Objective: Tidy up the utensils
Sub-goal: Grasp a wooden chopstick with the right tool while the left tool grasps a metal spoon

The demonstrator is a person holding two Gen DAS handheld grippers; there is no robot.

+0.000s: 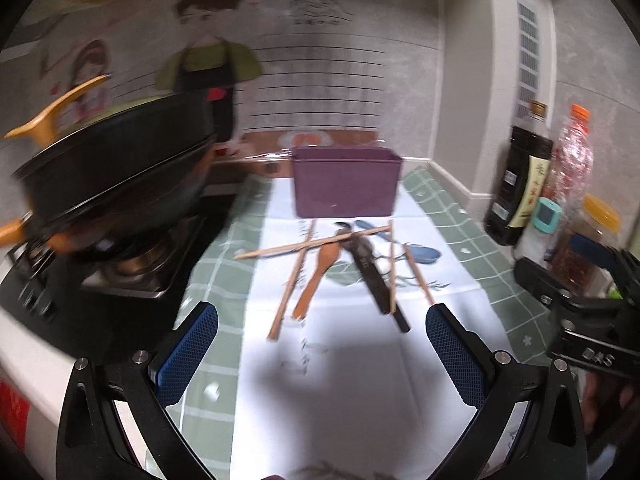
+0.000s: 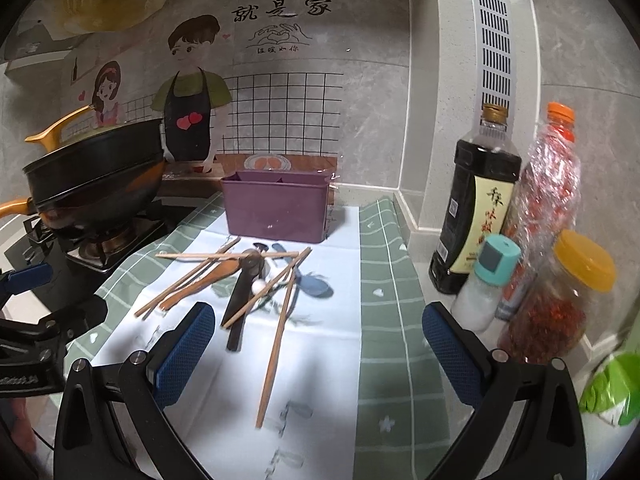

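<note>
Left hand-held gripper (image 1: 322, 354) and right hand-held gripper (image 2: 318, 354) both spread wide, empty; chopsticks (image 2: 274, 350) and wooden spoon (image 1: 316, 276) near purple bin (image 2: 276, 210).

From my left wrist view, the wok (image 1: 116, 176) and wall drawing (image 1: 208, 60) are smeared by motion blur; I cannot read the wall lettering there. The wok's orange handle (image 1: 10, 234) runs off the left edge. Inside of the purple box (image 2: 276, 206) is mostly hidden behind its front wall. A green bag (image 2: 612, 388) is cut off at the right edge. The dark utensil (image 2: 240, 292) lies partly under crossed chopsticks (image 2: 228, 255); its head is unclear.
</note>
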